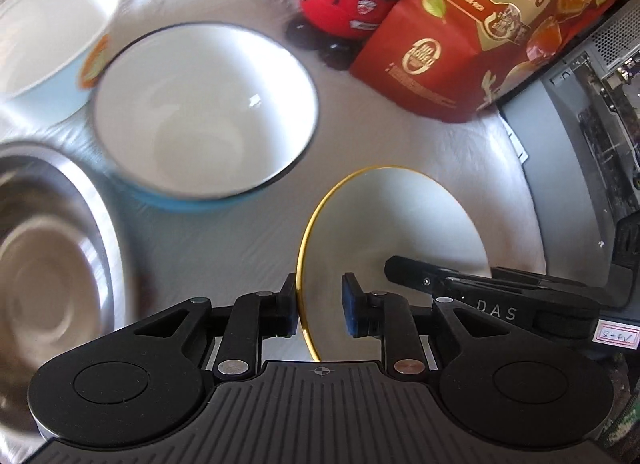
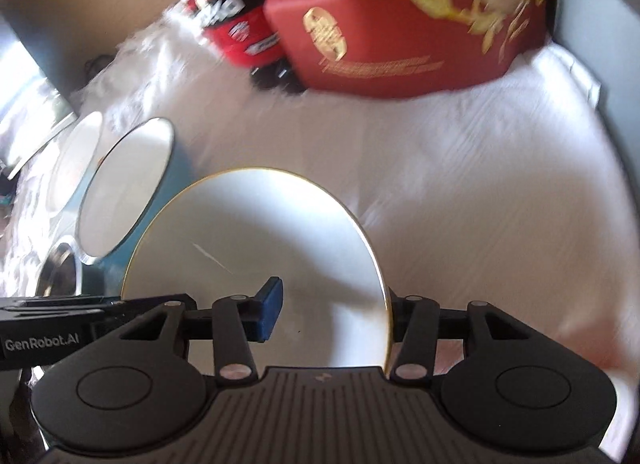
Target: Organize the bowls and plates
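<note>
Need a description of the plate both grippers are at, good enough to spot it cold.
Start at the big red egg bag at the back of the white tablecloth. In front of it, right of the blue bowl, sits a flat white plate. Its thin gold rim sets it apart: the bowls beside it are deep, blue or steel.

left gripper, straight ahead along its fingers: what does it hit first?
Probably the gold-rimmed plate: its rim already sits between the left gripper fingers. Beyond it lies white cloth, then the red egg box. Depth is unclear.
</note>
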`<state>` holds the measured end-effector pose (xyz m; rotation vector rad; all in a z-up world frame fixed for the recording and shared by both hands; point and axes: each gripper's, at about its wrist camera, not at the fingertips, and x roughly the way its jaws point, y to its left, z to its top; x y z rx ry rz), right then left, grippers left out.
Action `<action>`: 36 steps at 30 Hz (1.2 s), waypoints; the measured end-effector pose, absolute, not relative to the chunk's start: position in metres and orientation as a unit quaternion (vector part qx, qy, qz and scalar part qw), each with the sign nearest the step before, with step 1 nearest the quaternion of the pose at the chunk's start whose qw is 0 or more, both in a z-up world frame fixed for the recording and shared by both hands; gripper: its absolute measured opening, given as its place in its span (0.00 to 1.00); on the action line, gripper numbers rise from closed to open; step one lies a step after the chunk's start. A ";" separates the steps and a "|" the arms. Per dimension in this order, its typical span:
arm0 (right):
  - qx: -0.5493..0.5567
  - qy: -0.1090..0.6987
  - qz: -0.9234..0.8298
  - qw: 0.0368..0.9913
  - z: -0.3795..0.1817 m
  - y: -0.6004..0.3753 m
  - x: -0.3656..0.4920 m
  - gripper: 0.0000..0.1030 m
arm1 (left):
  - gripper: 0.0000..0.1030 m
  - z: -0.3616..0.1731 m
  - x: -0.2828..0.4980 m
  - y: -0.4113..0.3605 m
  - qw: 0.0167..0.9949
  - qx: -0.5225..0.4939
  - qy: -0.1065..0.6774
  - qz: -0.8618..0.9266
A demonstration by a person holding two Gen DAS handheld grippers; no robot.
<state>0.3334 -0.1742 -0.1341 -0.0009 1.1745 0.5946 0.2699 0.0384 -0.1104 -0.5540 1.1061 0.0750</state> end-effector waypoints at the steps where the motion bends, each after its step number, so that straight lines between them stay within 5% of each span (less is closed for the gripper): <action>1: 0.001 0.550 0.283 0.786 -0.135 -0.172 0.327 0.48 | 0.23 -0.109 0.263 0.041 0.814 -0.259 0.519 0.037; 36: -0.031 0.564 0.330 0.756 -0.134 -0.146 0.254 0.51 | 0.24 -0.117 0.203 0.062 0.799 -0.307 0.515 0.040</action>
